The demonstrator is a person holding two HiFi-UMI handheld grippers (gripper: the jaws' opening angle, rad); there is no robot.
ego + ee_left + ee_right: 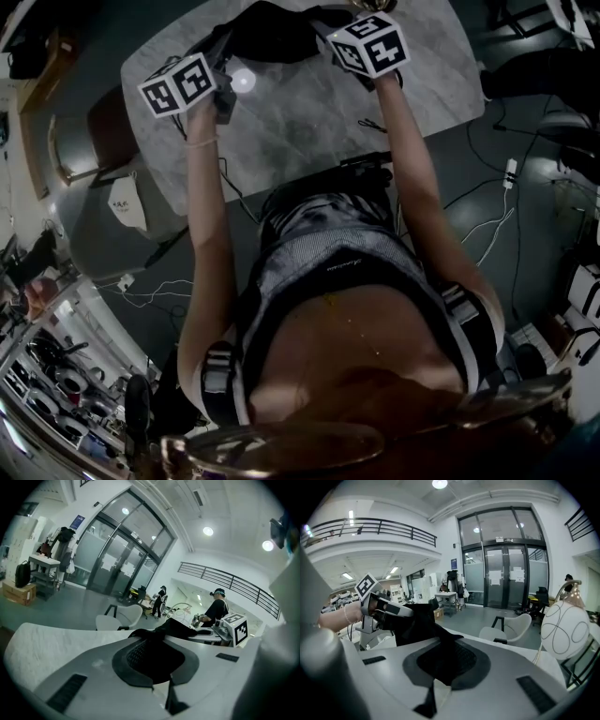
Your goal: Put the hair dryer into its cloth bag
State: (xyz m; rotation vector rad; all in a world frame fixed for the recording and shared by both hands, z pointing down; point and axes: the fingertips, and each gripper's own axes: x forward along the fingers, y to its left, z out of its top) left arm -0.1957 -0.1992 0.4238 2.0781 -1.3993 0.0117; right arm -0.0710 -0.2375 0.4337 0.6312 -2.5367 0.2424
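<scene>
Table [309, 122], pale marble with rounded corners, fills the upper part of the head view. A dark chair [105, 131] stands beside the table's left edge. Over the table's far side the black cloth bag [272, 33] is held up, stretched between both grippers. The left gripper [223, 61] is above the table's far left part, its jaws clenched on a fold of the bag's cloth. The right gripper [326, 26], above the table's far middle, is likewise clamped tight on the bag's cloth. Whether the hair dryer lies inside the bag cannot be told. A small round light spot [243, 80] shines on the tabletop just beside the left gripper.
</scene>
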